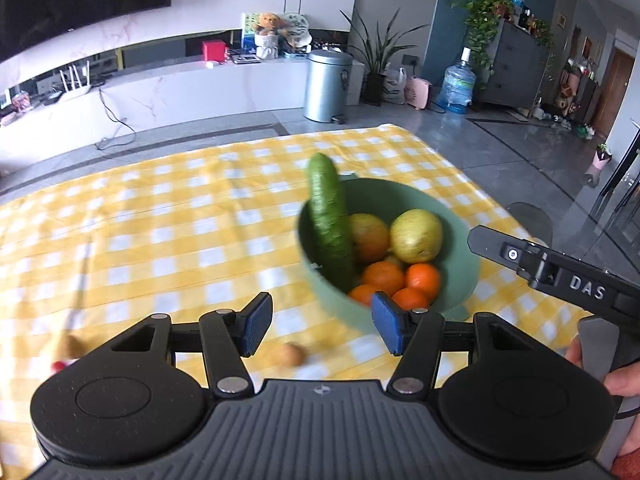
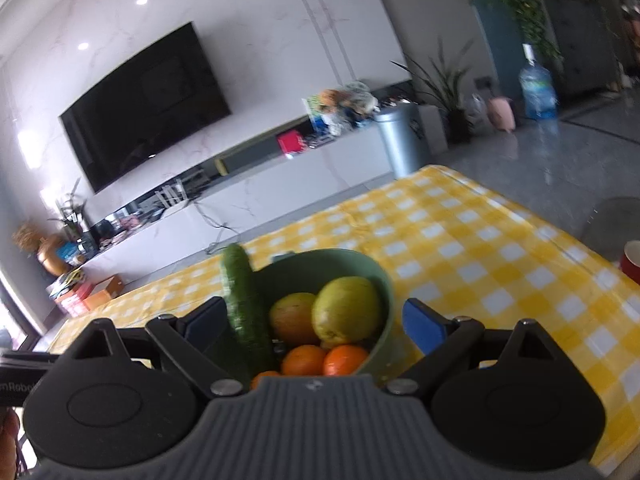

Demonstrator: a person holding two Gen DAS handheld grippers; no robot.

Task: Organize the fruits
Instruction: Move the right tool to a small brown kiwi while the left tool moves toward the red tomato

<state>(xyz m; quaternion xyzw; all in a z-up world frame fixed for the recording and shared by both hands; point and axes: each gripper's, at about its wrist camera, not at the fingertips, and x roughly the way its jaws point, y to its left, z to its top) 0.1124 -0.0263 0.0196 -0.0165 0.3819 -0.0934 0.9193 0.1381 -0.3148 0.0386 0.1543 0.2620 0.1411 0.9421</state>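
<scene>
Both tongs stand wide apart with nothing between their blue pads. From the left wrist camera, we see our left gripper [image 1: 322, 330] spread open over the yellow checked tablecloth [image 1: 168, 216], gripping nothing. Just beyond its right pad sits the green bowl [image 1: 460, 248], holding a cucumber [image 1: 330, 224] that leans upright against the bowl's left wall, its tip rising above the rim. Beside it lie two yellowish round fruits [image 1: 416, 236] and, nearer us, several oranges [image 1: 402, 280]. A small brown fruit [image 1: 292, 355] rests on the cloth between the pads, and another blurred brown one [image 1: 72, 347] lies at far left. The other tool's black finger enters from the right edge, near the bowl.

From the right wrist camera, we see our right gripper [image 2: 316, 322] likewise fully open and empty, its fingers flanking the bowl [image 2: 380, 276]. The cucumber [image 2: 244, 304], yellowish fruits [image 2: 346, 308] and oranges [image 2: 324, 358] fill it. A red cup [image 2: 632, 260] shows at far right.
</scene>
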